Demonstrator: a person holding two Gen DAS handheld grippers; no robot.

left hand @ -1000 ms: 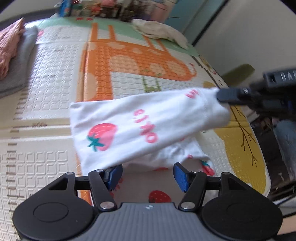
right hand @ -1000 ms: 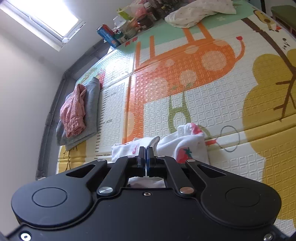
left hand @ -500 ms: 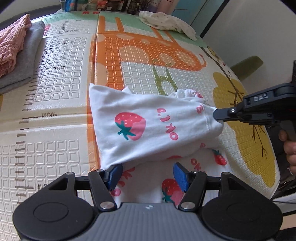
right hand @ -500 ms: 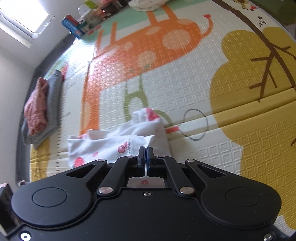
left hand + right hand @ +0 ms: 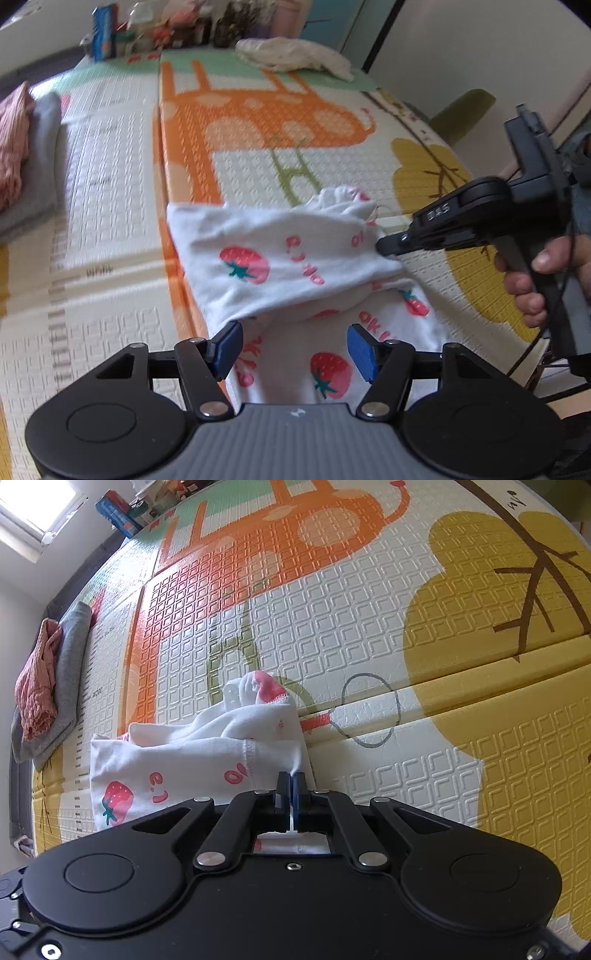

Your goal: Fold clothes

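A white garment with red strawberries and pink letters [image 5: 280, 266] lies partly folded on the play mat [image 5: 110, 177]. It also shows in the right wrist view [image 5: 192, 764]. My right gripper [image 5: 291, 786] is shut on the garment's hemmed edge at its right side; in the left wrist view the right gripper [image 5: 386, 246] pinches the cloth low over the mat. My left gripper [image 5: 293, 347] is open and empty, its blue pads [image 5: 231, 341] just above the garment's near part.
A folded pink cloth on a folded grey one [image 5: 26, 162] lies at the mat's left edge. A crumpled white cloth [image 5: 291, 59] lies at the far end. Boxes and bottles [image 5: 110, 33] line the far wall. A green seat [image 5: 461, 114] stands at right.
My right gripper has carried the garment's edge down and to the right, so the upper layer now lies lower over the rest. My left gripper stays open.
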